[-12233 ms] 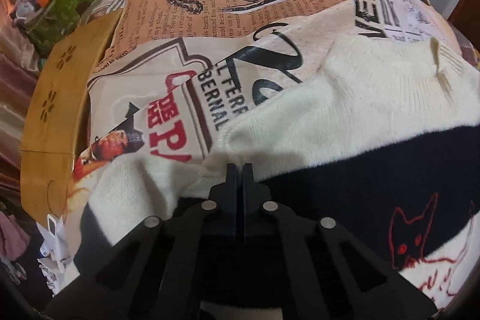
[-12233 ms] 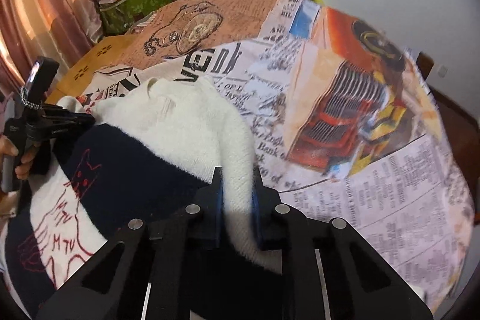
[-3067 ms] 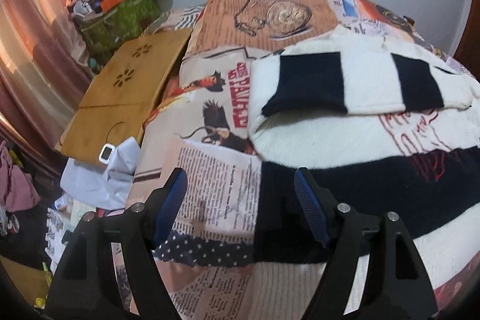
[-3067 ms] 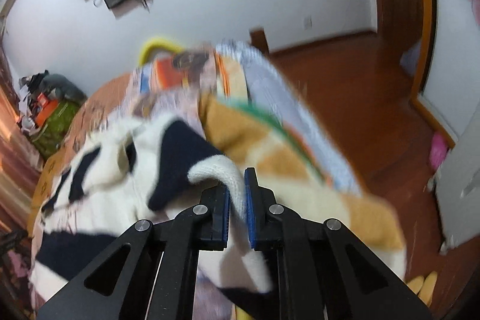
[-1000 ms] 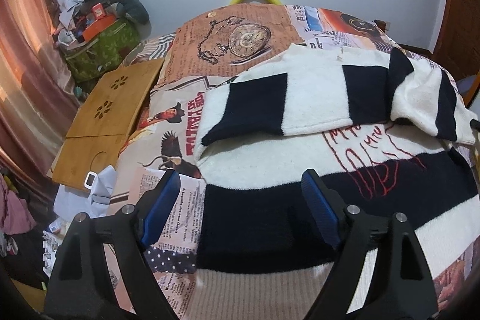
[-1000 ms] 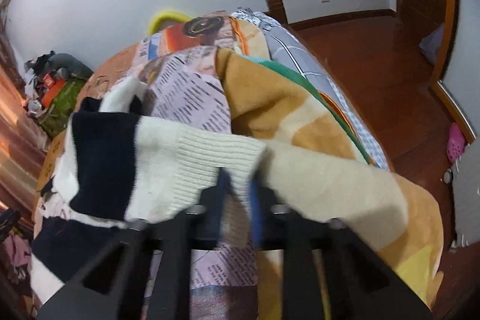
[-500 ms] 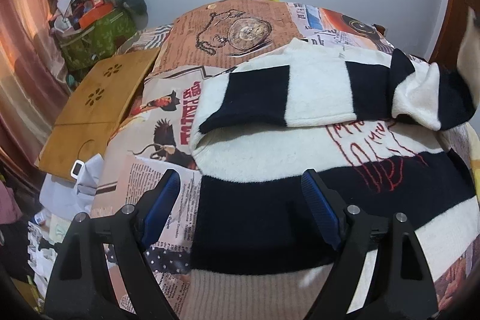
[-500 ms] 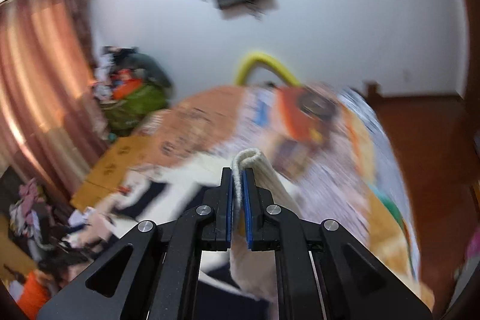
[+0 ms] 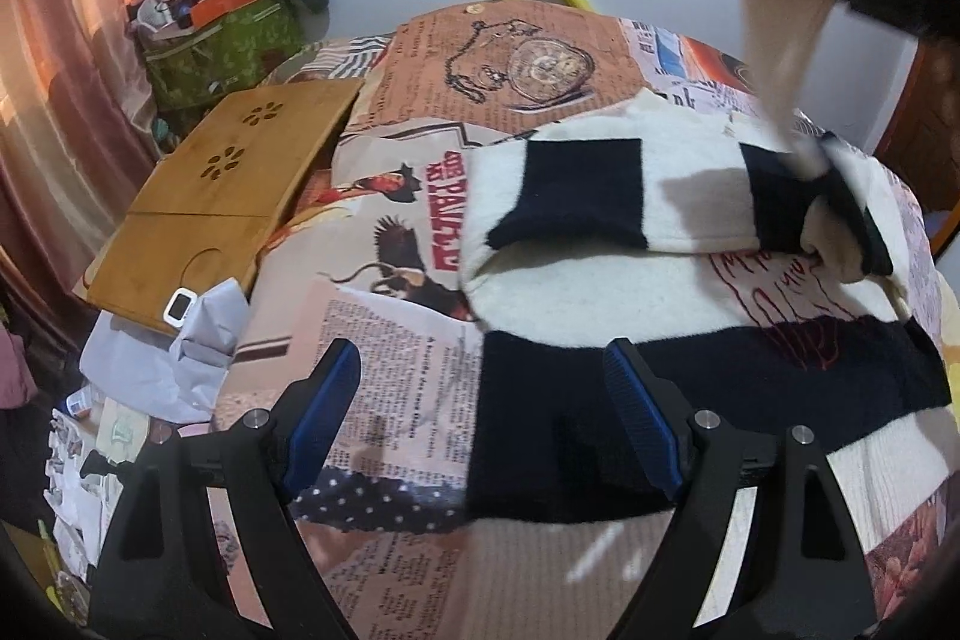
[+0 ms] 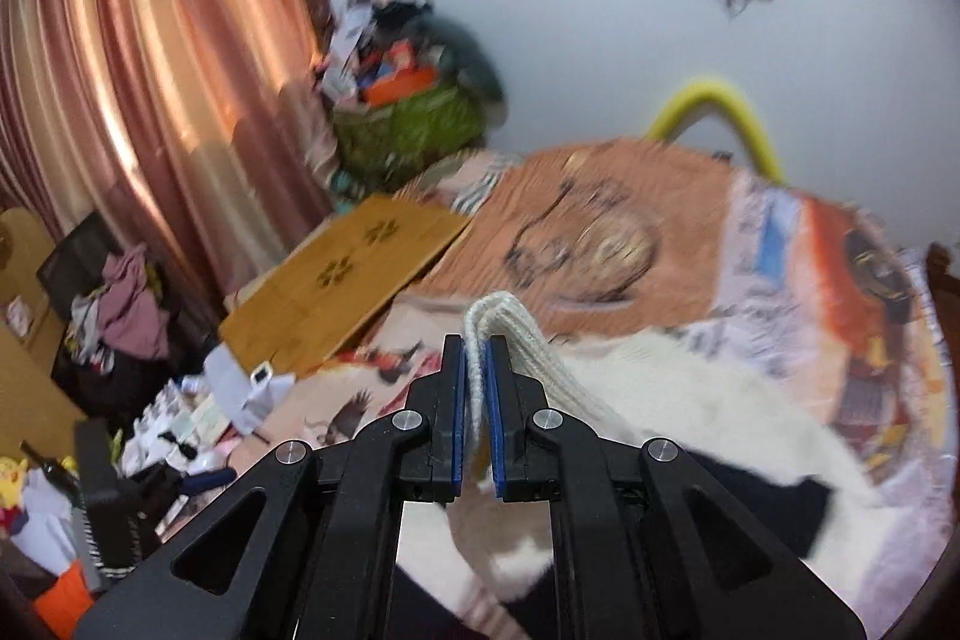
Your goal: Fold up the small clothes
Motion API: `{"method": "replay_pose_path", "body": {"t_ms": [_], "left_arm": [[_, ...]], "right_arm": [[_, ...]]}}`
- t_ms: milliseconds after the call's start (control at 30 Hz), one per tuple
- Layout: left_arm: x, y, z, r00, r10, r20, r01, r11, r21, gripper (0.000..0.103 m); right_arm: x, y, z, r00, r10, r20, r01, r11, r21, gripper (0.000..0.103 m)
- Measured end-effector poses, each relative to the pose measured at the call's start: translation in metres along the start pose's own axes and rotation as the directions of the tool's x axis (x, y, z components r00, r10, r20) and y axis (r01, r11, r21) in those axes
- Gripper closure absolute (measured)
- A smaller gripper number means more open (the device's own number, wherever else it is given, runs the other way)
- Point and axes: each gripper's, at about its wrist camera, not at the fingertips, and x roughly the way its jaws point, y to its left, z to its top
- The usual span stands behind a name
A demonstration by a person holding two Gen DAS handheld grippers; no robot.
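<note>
Two views disagree in sharpness: the right wrist picture is smeared, and the sweater's (image 9: 690,292) hem runs off the lower edge. It lies flat on the newspaper-print bedspread (image 9: 384,340), stripes crosswise, collar toward the far wall. The right gripper (image 10: 478,370) is clamped on a ribbed cream cuff (image 10: 510,328), lifted. The left gripper (image 9: 480,388) hovers spread apart, straddling the sweater's left edge.
</note>
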Motion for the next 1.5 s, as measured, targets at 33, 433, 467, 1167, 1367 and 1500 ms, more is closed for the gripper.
{"method": "replay_pose_path", "body": {"t_ms": [33, 433, 467, 1167, 1367, 1500], "left_arm": [[0.0, 0.003, 0.0, 1.0, 0.002, 0.001, -0.002, 1.0, -0.006, 0.02], [0.02, -0.002, 0.027, 0.999, -0.035, -0.003, 0.035, 0.999, -0.018, 0.02], [0.023, -0.003, 0.034, 0.999, -0.04, -0.002, 0.04, 0.999, -0.017, 0.02], [0.167, -0.02, 0.091, 0.954, -0.139, -0.266, 0.121, 0.989, -0.083, 0.061], [0.157, -0.028, 0.096, 0.966, -0.102, -0.238, 0.092, 0.994, -0.054, 0.097], [0.14, -0.033, 0.103, 0.981, -0.064, -0.185, 0.064, 0.998, -0.004, 0.098]], "right_arm": [[0.008, 0.002, -0.002, 1.0, 0.006, -0.021, -0.006, 1.0, -0.002, 0.096], [-0.034, -0.032, -0.024, 0.998, -0.055, -0.021, 0.056, 0.997, 0.045, 0.059], [-0.04, -0.037, -0.027, 0.997, -0.077, -0.019, 0.078, 0.996, 0.046, 0.059], [-0.082, -0.114, -0.159, 0.916, -0.321, -0.24, 0.339, 0.94, 0.034, 0.049], [-0.064, -0.109, -0.165, 0.884, -0.403, -0.235, 0.403, 0.914, -0.054, 0.049], [-0.069, -0.107, -0.164, 0.864, -0.458, -0.209, 0.448, 0.889, -0.095, 0.07]]}}
